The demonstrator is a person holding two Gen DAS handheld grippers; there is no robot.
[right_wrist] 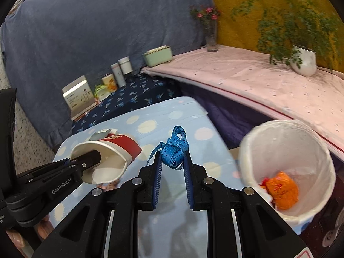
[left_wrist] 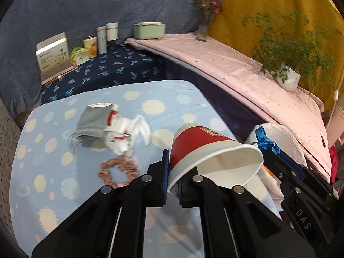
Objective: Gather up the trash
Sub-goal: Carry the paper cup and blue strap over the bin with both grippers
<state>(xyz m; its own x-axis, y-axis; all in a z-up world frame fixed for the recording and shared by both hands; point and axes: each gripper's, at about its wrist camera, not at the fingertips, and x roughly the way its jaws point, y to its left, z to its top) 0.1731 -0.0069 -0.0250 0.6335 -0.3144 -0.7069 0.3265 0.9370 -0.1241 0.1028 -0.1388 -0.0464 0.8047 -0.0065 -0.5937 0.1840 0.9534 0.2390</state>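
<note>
Dotted blue tabletop (right_wrist: 150,129); lined bin (right_wrist: 322,167) off its right edge. Right gripper (right_wrist: 172,161), nearer, pinches blue tape measure (right_wrist: 174,148); left gripper (left_wrist: 172,169) clamps paper cup (left_wrist: 200,146) rim, mouth bin-ward.

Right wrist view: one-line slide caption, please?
Right gripper holds a bundled blue tape measure beside the white-lined bin; left gripper pinches a red paper cup.

Potted plant (left_wrist: 288,79), flower vase (left_wrist: 204,28) – pink shelf (left_wrist: 215,58).
</note>
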